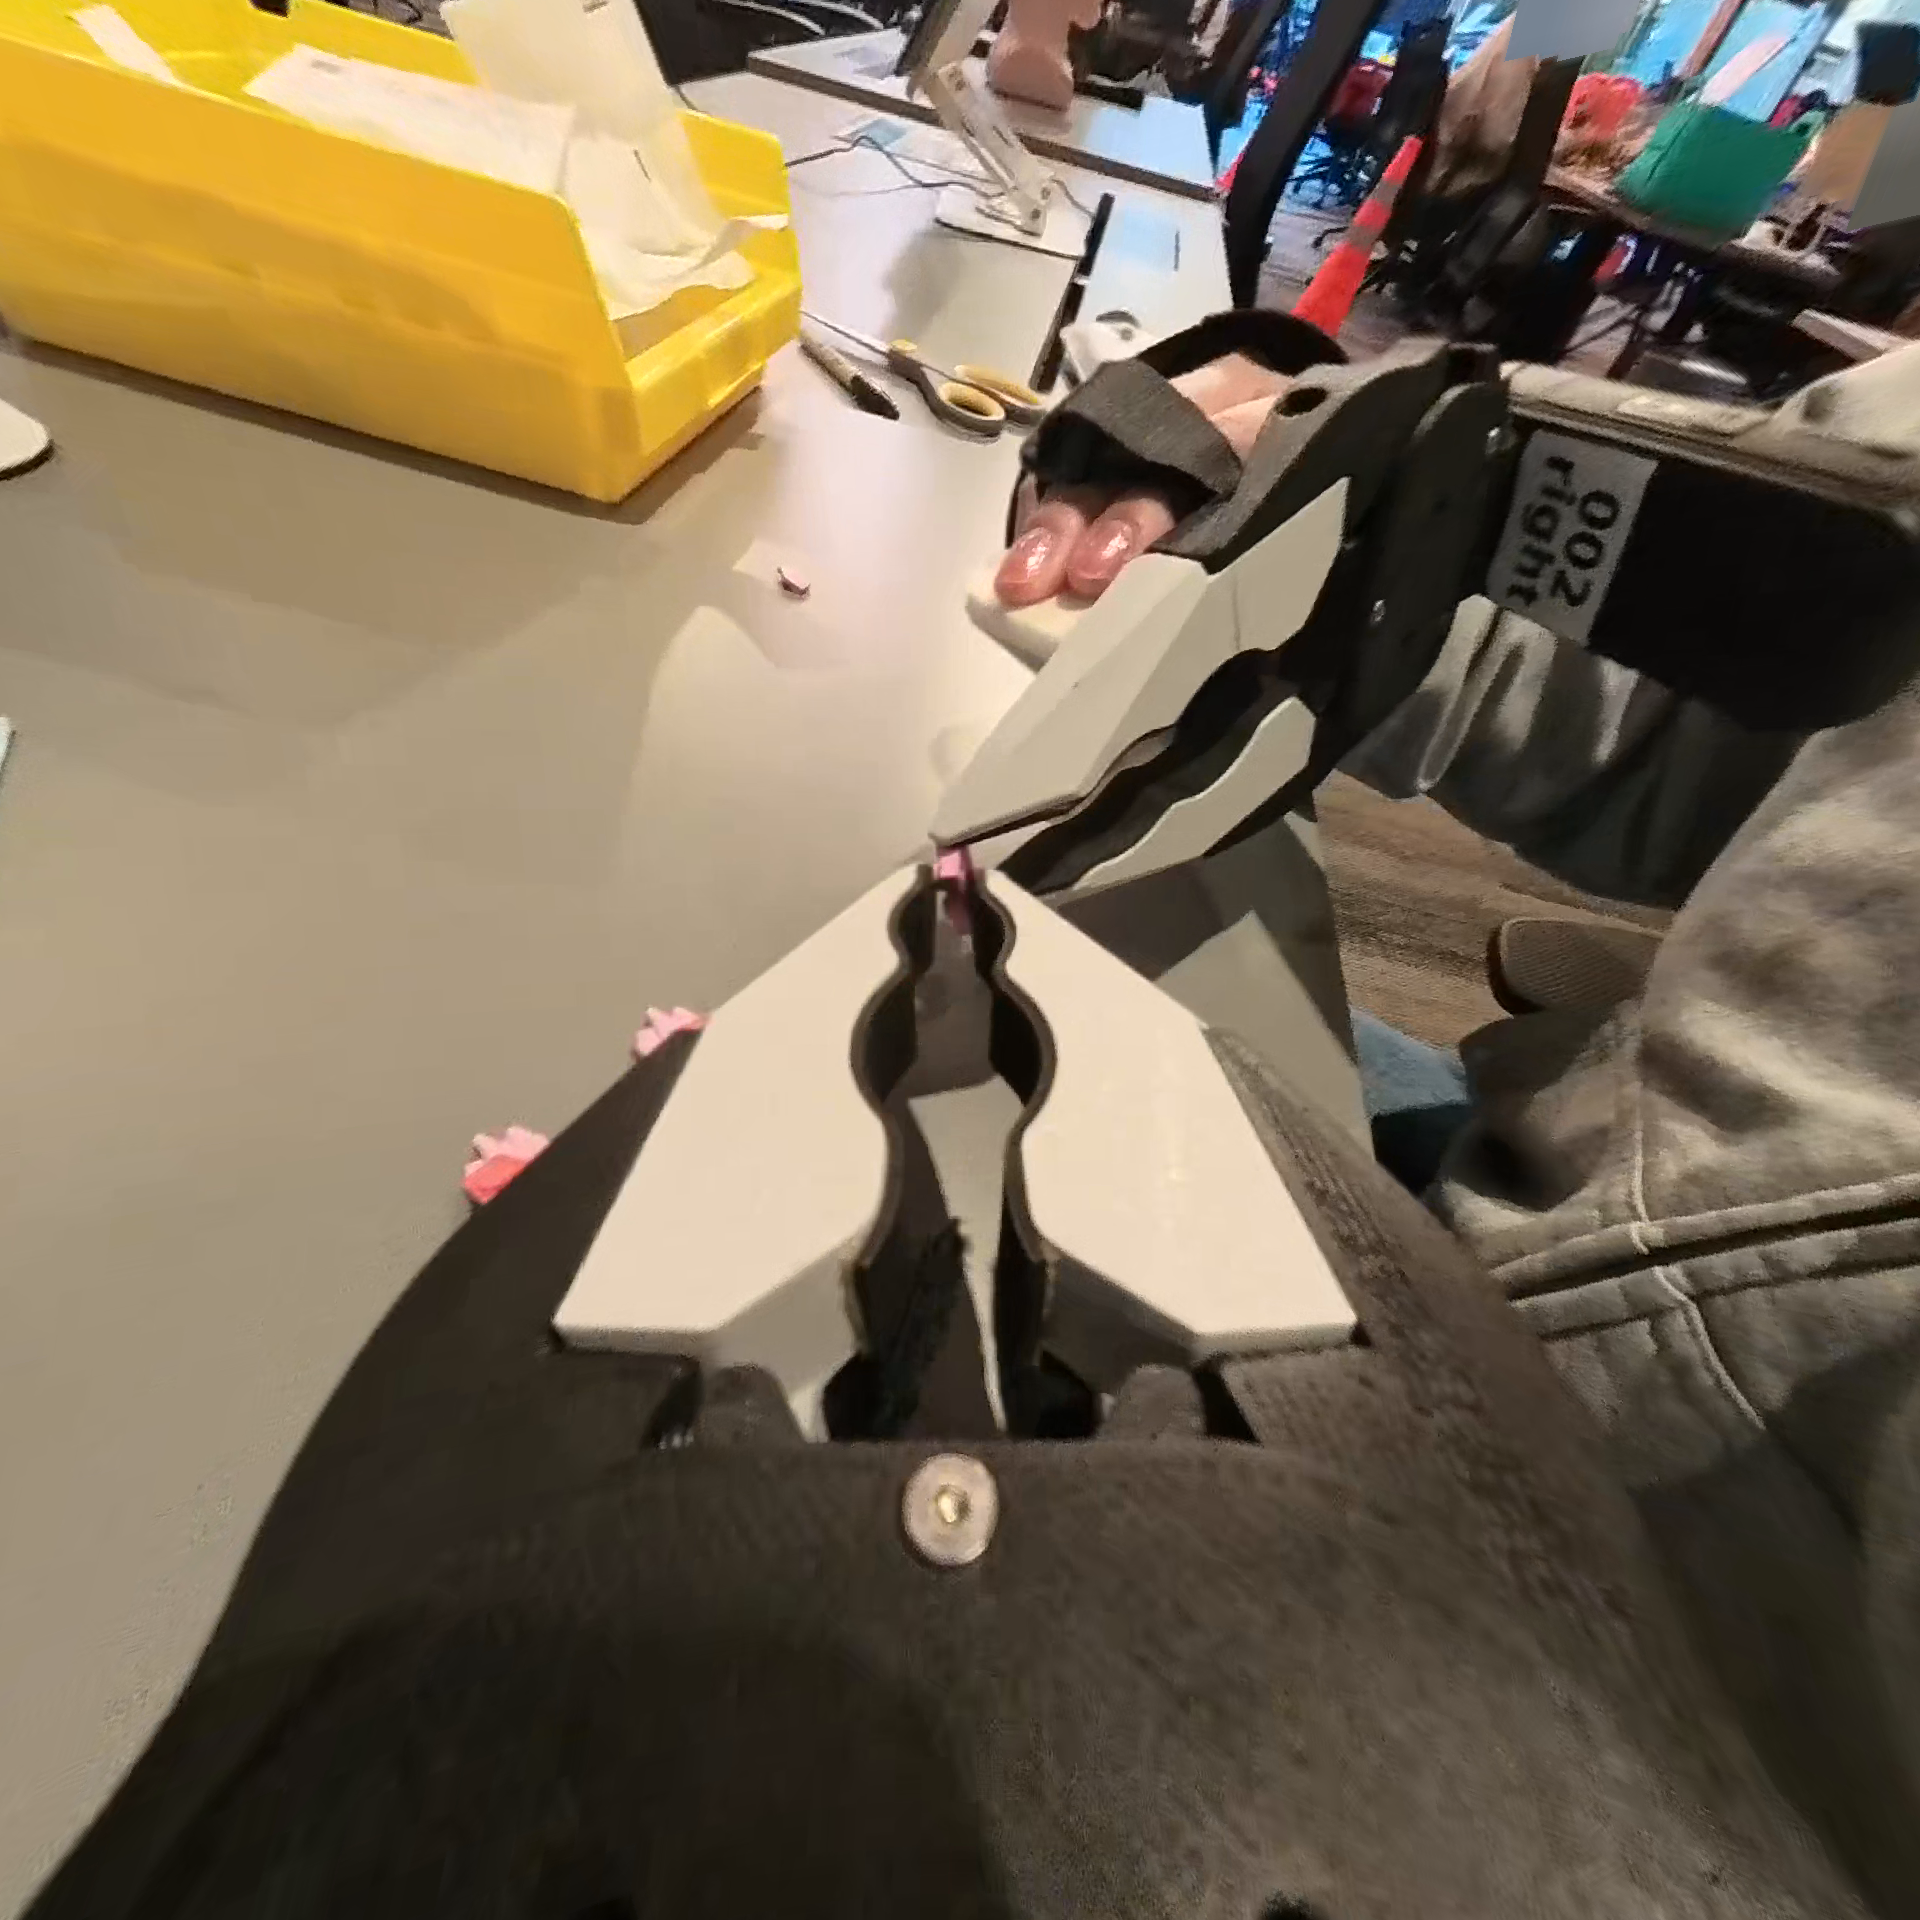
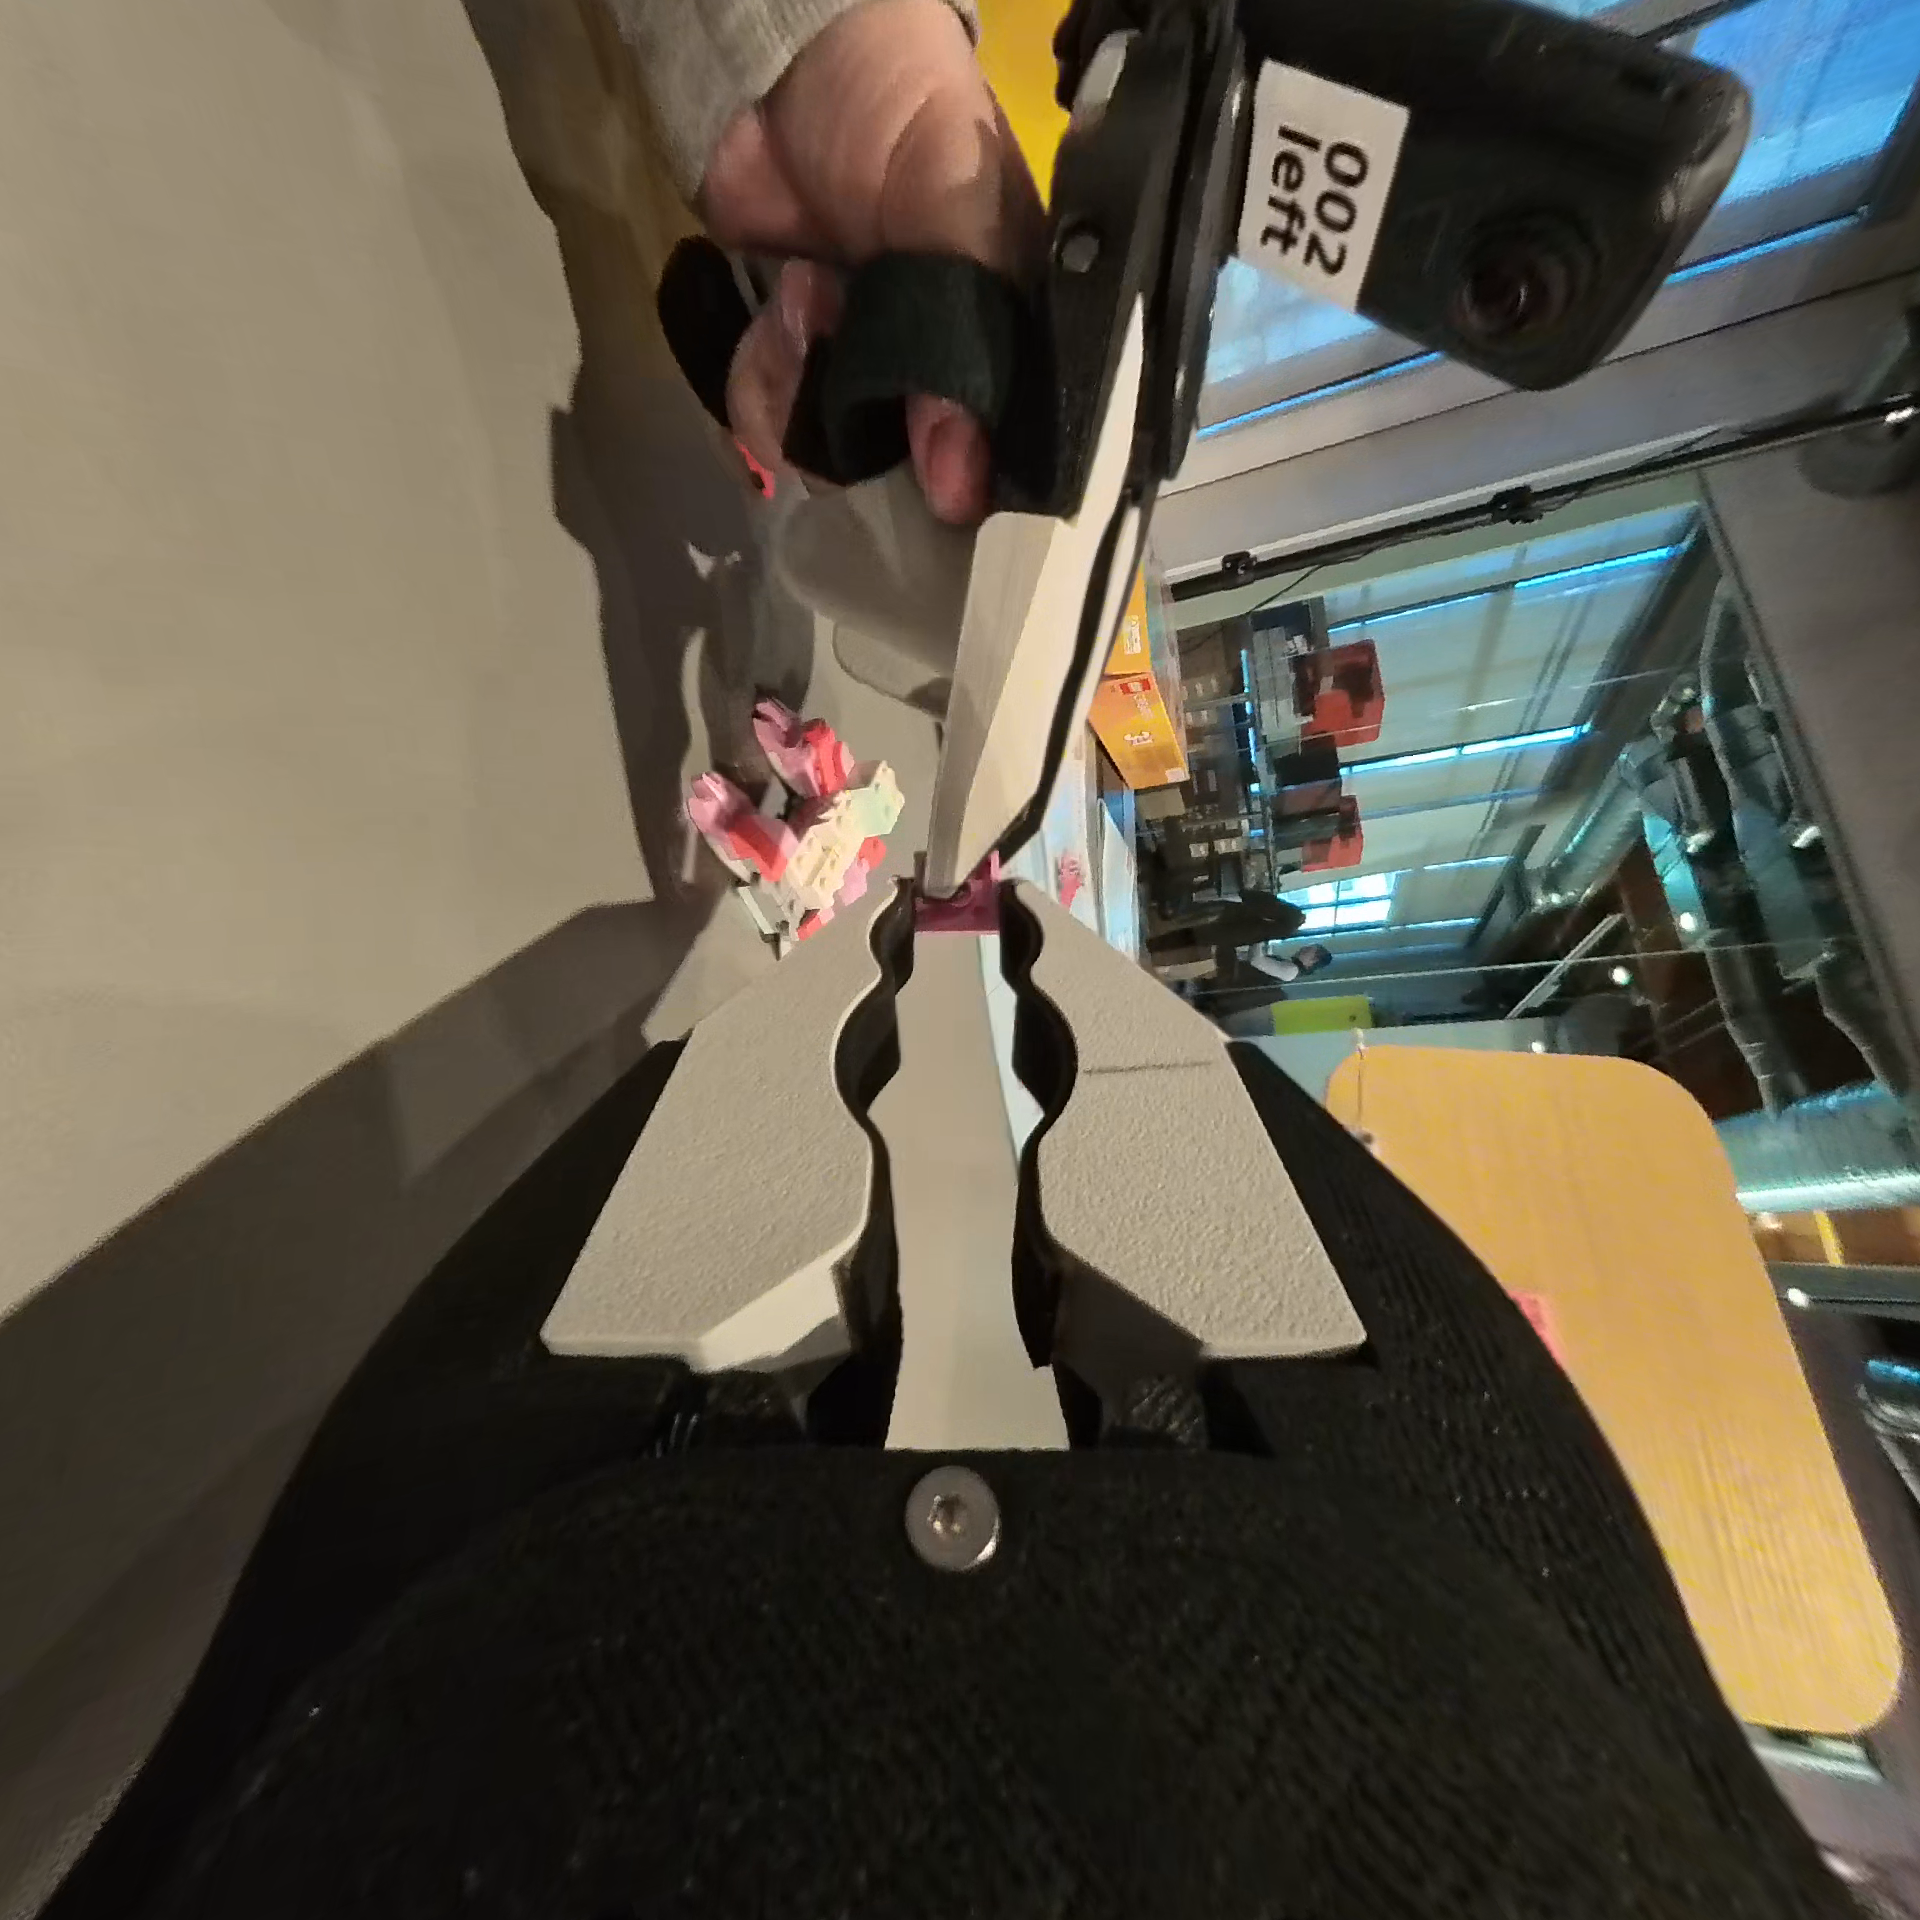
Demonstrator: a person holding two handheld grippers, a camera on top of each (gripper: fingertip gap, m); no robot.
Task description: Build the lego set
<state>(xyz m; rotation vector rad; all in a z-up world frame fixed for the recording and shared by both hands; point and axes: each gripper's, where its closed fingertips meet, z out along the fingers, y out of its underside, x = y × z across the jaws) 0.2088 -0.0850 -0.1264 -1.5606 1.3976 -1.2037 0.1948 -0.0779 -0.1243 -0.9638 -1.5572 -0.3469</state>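
**Tools meet tip to tip over a small magenta brick**

Pink plastic sits pinched at the very tips of the left tool [image 1: 954, 883], whose jaws are drawn narrow around a small magenta brick [image 1: 953, 871]. The right tool [image 1: 971, 831] comes in from the side and meets it nose to nose, so that both tools close on the same piece; seen from the right wrist camera, the magenta brick [image 2: 958, 912] is bridged between the right tool's [image 2: 956, 906] tips, with the left tool's [image 2: 951, 878] point pressing down onto it from above. Both tools are therefore narrow and gripping the brick. The likely reason for this pose is a hand-over or a re-grip, letting one tool turn the piece to the proper side before it is pressed on; which of the two it is cannot be told.

The brick is held up off the table [image 1: 312, 831], not resting on it. Beyond the brick, farther from the right tool, stands the half-built pink, red and white lego model [image 2: 800, 831]. Loose pink pieces [image 1: 499, 1158] lie on the table just left of the left tool's body.
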